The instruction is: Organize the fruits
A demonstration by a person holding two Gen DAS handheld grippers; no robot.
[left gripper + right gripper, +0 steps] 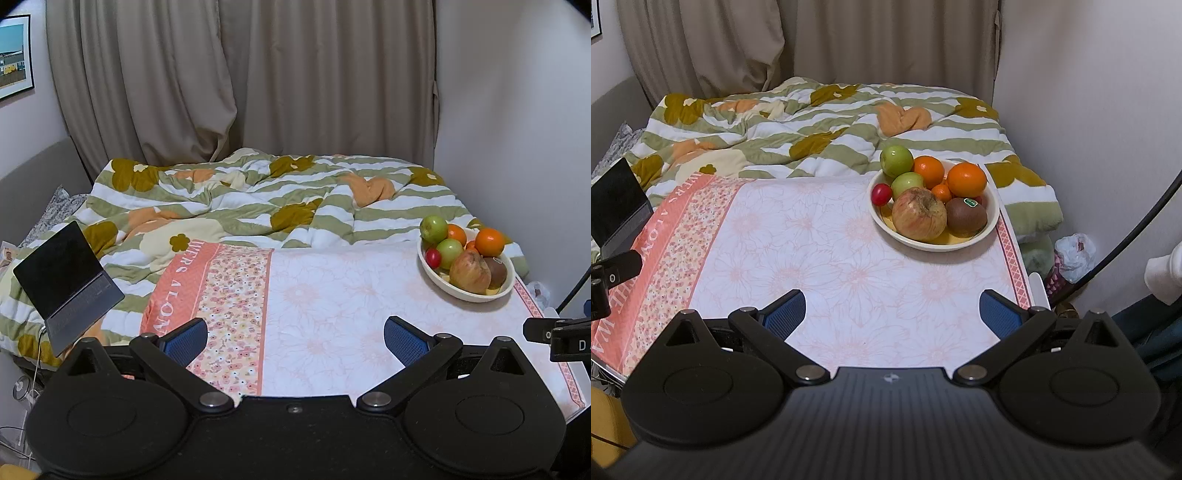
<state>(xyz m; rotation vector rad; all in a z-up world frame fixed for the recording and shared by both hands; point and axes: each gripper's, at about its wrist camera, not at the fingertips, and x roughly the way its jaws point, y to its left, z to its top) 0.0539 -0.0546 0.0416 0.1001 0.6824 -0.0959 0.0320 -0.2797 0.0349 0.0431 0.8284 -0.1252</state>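
Both grippers hover with jaws spread wide and empty: left gripper (295,341), right gripper (892,314). Ahead and right of them, a cream bowl (991,221) of fruit sits on a floral tablecloth (820,258). Beyond lie a striped quilt (820,133) and beige curtains (258,74). Far left, seemingly a laptop (66,280).

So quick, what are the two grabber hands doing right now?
Left gripper: open, holding nothing, above the tablecloth.
Right gripper: open, holding nothing, short of the fruit bowl.
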